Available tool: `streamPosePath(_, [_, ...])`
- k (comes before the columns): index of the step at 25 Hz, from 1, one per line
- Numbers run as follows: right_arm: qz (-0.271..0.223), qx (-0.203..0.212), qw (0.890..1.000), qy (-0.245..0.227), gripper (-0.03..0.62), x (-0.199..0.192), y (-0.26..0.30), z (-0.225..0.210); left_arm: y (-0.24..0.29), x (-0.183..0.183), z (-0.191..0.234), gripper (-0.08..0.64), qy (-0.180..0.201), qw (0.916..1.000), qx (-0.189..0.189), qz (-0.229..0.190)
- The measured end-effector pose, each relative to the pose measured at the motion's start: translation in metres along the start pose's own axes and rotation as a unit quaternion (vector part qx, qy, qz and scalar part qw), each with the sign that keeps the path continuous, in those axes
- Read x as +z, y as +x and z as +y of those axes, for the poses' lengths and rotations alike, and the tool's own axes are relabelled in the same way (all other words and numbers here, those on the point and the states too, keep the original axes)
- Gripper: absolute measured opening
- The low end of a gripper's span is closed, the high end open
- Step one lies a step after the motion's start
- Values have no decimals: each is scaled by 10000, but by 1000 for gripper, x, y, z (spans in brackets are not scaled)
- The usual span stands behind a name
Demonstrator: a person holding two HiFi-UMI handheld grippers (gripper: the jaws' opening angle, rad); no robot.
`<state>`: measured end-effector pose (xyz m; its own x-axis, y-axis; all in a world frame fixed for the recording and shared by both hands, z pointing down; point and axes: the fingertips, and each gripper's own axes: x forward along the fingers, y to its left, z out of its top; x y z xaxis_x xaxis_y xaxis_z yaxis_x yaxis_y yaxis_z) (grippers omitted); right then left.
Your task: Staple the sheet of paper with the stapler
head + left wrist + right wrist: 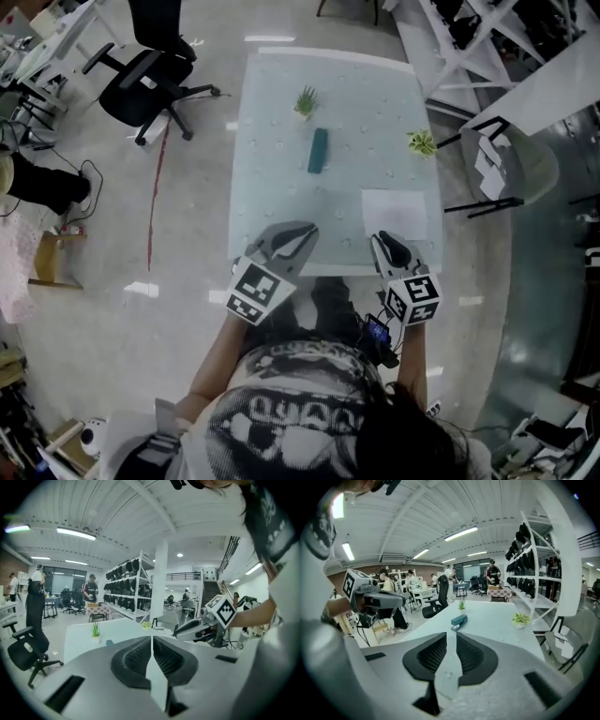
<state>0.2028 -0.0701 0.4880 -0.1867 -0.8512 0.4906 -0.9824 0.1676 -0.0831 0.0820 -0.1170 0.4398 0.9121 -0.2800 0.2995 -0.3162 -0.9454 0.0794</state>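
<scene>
Counter (272, 141): free room around middle and along near edge. Paper (394, 214) flat at near right corner, just ahead of right gripper (381, 240); its fingers (433, 656) slightly released, empty. Stapler (319, 150) mid-counter, long axis near-to-far, straight ahead of left gripper (302, 228), clenched on nothing. I judge left nearer stapler, right nearer paper. Plants: one (306, 101) beyond stapler, one (421, 142) at right edge.

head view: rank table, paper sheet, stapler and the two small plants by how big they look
1. table
2. sheet of paper
3. stapler
4. green plant and yellowish plant: look alike, not ranked
</scene>
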Motion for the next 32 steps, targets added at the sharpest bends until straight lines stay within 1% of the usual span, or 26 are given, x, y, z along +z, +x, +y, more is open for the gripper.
streamPosePath(3, [267, 448, 9982, -289, 74, -4, 12, -35, 16, 2, 10, 12, -220, 9986, 482, 45])
streamPosePath(7, [602, 1108, 9892, -743, 84, -10, 36, -80, 40, 9, 13, 12, -367, 9934, 1088, 62])
streamPosePath(10, [875, 1451, 9800, -1040, 97, -21, 55, -111, 64, 13, 8, 12, -384, 9911, 1275, 75])
streamPosePath(12, [1132, 1685, 9705, -1304, 119, -34, 67, -127, 76, 13, 1, 12, -444, 9900, 1337, 100])
streamPosePath(14, [1407, 2001, 9558, -1630, 146, -48, 81, -138, 84, 10, -7, 12, -540, 9874, 1475, 174])
streamPosePath(15, [1546, 2209, 9462, -1791, 162, -55, 89, -141, 85, 7, -11, 12, -592, 9853, 1588, 233])
streamPosePath(17, [1843, 2657, 9234, -2071, 189, -71, 105, -143, 85, 2, -17, 12, -683, 9803, 1823, 345])
streamPosePath(19, [2141, 3026, 8986, -2348, 202, -85, 118, -144, 84, -2, -21, 12, -737, 9760, 2008, 419])
streamPosePath(21, [2399, 3271, 8743, -2665, 210, -97, 128, -147, 83, -3, -25, 12, -763, 9722, 2161, 480])
streamPosePath(24, [2710, 3533, 8392, -3124, 215, -108, 137, -152, 81, -6, -29, 12, -807, 9673, 2339, 563])
streamPosePath(26, [2838, 3637, 8190, -3413, 211, -112, 139, -155, 81, -8, -31, 12, -830, 9648, 2420, 609])
streamPosePath(27, [2863, 3649, 8115, -3554, 193, -114, 139, -157, 80, -9, -32, 12, -839, 9637, 2455, 628])
streamPosePath(28, [2856, 3650, 8068, -3665, 171, -115, 139, -158, 80, -10, -32, 12, -848, 9627, 2490, 643])
streamPosePath(29, [2826, 3654, 8050, -3722, 158, -115, 139, -158, 79, -10, -33, 12, -853, 9617, 2523, 652])
streamPosePath(30, [2783, 3666, 8061, -3720, 132, -113, 140, -157, 78, -10, -33, 12, -855, 9608, 2556, 658])
streamPosePath(31, [2740, 3681, 8091, -3670, 104, -112, 140, -156, 76, -10, -32, 12, -852, 9599, 2586, 666])
streamPosePath(32, [2703, 3694, 8130, -3599, 90, -110, 141, -155, 75, -11, -32, 12, -850, 9591, 2613, 676])
